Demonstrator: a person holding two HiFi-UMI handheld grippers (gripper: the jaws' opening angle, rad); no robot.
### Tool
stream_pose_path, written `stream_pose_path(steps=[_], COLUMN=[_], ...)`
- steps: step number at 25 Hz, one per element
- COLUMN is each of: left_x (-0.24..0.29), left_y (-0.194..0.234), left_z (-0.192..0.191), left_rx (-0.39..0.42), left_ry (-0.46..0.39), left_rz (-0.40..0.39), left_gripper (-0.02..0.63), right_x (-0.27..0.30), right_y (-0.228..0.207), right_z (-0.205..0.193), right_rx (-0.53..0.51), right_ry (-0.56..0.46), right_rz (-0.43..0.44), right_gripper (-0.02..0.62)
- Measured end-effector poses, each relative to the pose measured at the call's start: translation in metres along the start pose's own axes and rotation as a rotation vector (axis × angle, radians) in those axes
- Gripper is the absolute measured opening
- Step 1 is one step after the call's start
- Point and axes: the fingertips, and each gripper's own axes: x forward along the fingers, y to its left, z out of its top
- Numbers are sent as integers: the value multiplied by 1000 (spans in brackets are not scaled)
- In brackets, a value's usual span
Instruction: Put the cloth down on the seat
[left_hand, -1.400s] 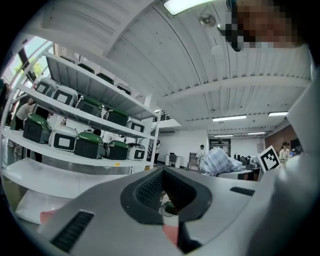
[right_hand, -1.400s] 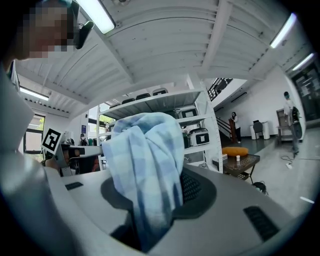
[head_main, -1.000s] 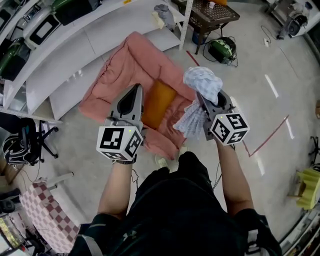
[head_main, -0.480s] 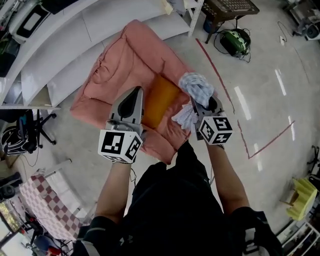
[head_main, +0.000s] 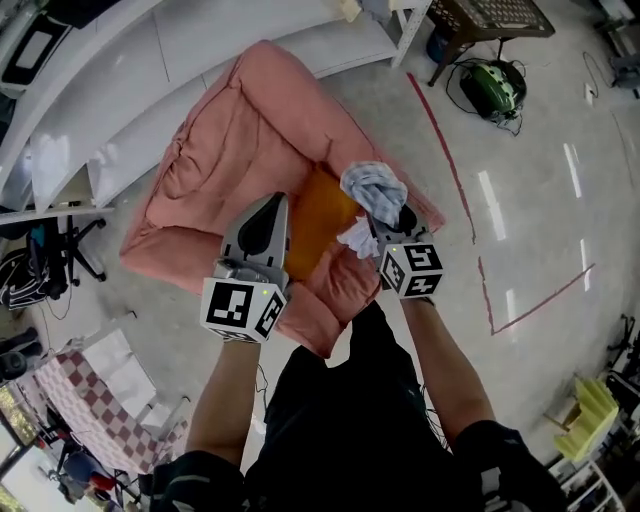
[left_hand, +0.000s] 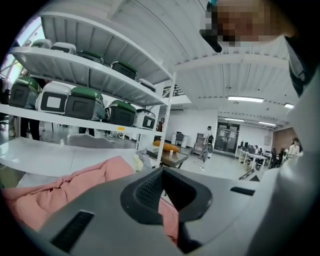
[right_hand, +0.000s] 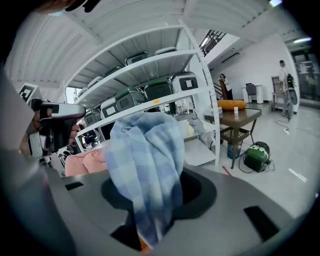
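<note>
- the cloth (head_main: 372, 188), pale blue and checked, is bunched in the right claw (head_main: 386, 218), whose jaws are clamped on it. most of it stands up out of the claw and a tail hangs below.
- in the last second the cloth has come from over the floor (head_main: 530, 240) by the seat's right edge to just above the right side of the orange cushion (head_main: 312, 215). it hangs in the air and does not look to be touching the seat (head_main: 230, 140) yet.
- so the carry looks nearly done. what seems left is the last bit of lowering and letting go.
- the left claw (head_main: 272, 203) has its jaws together with nothing between them. it has come down too and now points over the seat's front, just left of the cushion.
- count: one cloth, one pink seat, one orange cushion on it, two claws, with only the right one loaded.
</note>
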Motion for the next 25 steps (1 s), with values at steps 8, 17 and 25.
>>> stream_pose_path(steps=[8,17,25], left_x=[65,106,122], left_y=[28,47,64], left_z=[-34,-49,-63], left_rx=[-37,-71,-95], left_ry=[41,81,116], left_rz=[53,109,136], left_gripper=[6,6,6], right_x=[81,168,220], right_y=[-46,-71,-98], right_z=[-10,-31,-50], right_rx=[42,72,114], right_ry=[56,184,281], right_rz=[16,55,48], right_gripper=[160,160,217])
